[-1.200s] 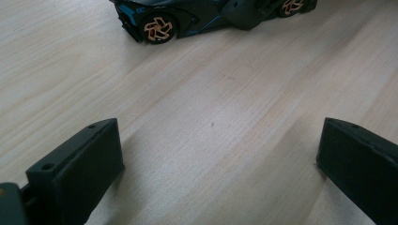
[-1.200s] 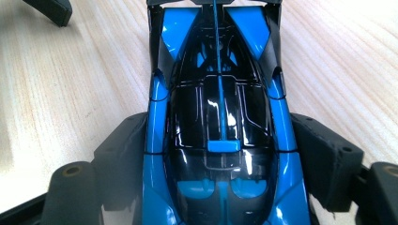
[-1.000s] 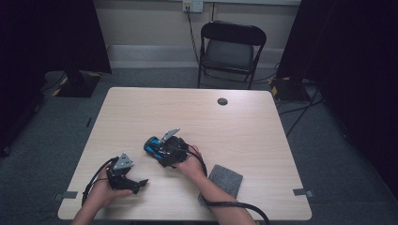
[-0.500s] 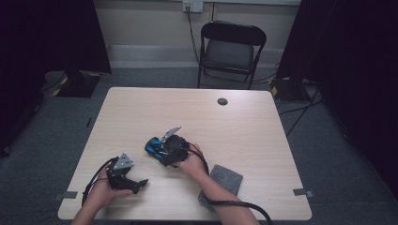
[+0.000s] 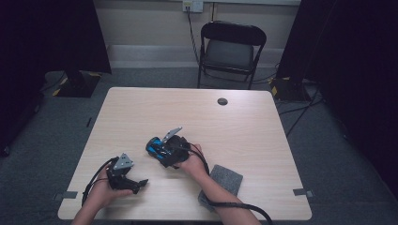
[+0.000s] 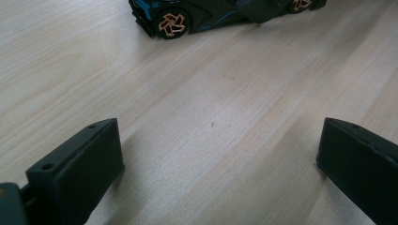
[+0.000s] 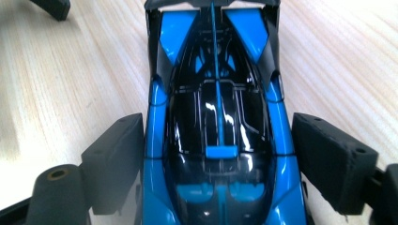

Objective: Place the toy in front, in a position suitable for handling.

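I had the right hand-held gripper (image 5: 162, 151) laid low over the desk (image 5: 253, 126) with the toy car (image 7: 216, 136) between its jaws, and those jaws had just been opening. In the right gripper view the car's blue and black body ran straight up the middle, nose or tail away from me, I could not tell which. The left pad sat just beside its flank and the right pad stood off it with a strip of wood showing between, so the jaws were slack and wide around the car, not pressing on it. The car stood on its wheels on the desk. My left hand-held gripper (image 5: 138, 184) rested near the desk's front edge, to the left of the right one and apart from it, its jaws spread wide over bare wood. From the left gripper view the car (image 6: 197, 16) lay ahead of those jaws and well clear of them, side on, one orange-spoked wheel plain to see. A grey pad (image 5: 224, 180) lay just behind my right wrist, under the forearm.
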`<state>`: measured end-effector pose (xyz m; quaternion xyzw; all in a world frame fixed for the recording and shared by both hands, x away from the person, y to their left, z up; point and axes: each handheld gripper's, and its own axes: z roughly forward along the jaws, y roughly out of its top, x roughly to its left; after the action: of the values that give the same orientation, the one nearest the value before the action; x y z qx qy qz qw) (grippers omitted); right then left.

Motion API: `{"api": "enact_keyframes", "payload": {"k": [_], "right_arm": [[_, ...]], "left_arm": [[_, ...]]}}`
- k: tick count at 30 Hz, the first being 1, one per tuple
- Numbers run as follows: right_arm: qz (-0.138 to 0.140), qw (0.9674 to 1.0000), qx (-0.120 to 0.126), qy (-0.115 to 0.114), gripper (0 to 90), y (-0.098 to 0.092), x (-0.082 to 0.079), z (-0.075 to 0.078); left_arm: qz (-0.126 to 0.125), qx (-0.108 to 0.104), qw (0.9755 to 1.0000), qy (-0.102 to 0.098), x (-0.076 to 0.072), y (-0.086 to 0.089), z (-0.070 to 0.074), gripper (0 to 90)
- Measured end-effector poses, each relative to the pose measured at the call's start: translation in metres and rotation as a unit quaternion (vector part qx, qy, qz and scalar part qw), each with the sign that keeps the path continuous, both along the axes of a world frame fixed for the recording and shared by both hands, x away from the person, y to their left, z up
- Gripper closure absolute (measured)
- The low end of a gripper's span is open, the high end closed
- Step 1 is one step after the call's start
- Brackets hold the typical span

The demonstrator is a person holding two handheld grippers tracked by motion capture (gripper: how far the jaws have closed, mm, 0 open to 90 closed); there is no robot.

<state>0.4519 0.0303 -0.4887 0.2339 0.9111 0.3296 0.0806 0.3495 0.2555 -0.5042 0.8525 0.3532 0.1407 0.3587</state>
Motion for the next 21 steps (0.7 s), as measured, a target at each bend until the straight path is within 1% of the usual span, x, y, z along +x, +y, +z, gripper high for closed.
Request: {"api": "enact_keyframes", "payload": {"k": [1,2,5,6,7,8,10,11,12,16,21], "right_arm": [[0.0,1.0,0.0,0.0,17.3,0.0,0.0,0.0],[0.001,1.0,-0.004,-0.007,15.9,0.0012,0.0001,0.0003],[0.003,0.9999,-0.008,-0.006,14.6,0.0051,0.0027,-0.0008],[0.003,0.9999,-0.009,-0.012,13.9,0.0059,0.0034,-0.0014],[0.001,0.9999,-0.009,-0.009,14.0,0.0065,0.004,-0.002],[0.003,1.0,-0.003,-0.002,14.0,0.007,0.005,-0.0033],[0.001,1.0,-0.001,0.0,14.1,0.008,0.0059,-0.0052],[0.004,1.0,0.001,-0.002,14.7,0.0085,0.0059,-0.0055],[0.006,0.9999,0.009,-0.006,25.5,0.008,0.0052,-0.0049],[0.003,1.0,0.001,-0.001,25.8,0.0084,0.0036,-0.0026],[-0.003,1.0,-0.003,0.002,26.0,0.0077,0.0021,-0.0016]], "left_arm": [[0.0,0.0,1.0,0.0,0.0,0.0,0.0,0.0],[0.0,0.0,1.0,0.0,0.0,0.0,0.0,0.0],[0.0,0.0,1.0,0.0,0.0,0.0,0.0,0.0],[0.0,0.0,1.0,0.0,0.0,0.0,0.0,0.0],[0.0,0.0,1.0,0.0,0.0,0.0,0.0,0.0],[0.0,0.0,1.0,0.0,0.0,0.0,0.0,0.0],[0.0,0.0,1.0,0.0,0.0,0.0,0.0,0.0],[0.0,0.0,1.0,0.0,0.0,0.0,0.0,0.0],[0.0,0.0,1.0,0.0,0.0,0.0,0.0,0.0],[0.0,0.0,1.0,0.0,0.0,0.0,0.0,0.0],[-0.001,0.001,1.0,0.0,0.0001,0.0001,0.0001,0.0]]}}
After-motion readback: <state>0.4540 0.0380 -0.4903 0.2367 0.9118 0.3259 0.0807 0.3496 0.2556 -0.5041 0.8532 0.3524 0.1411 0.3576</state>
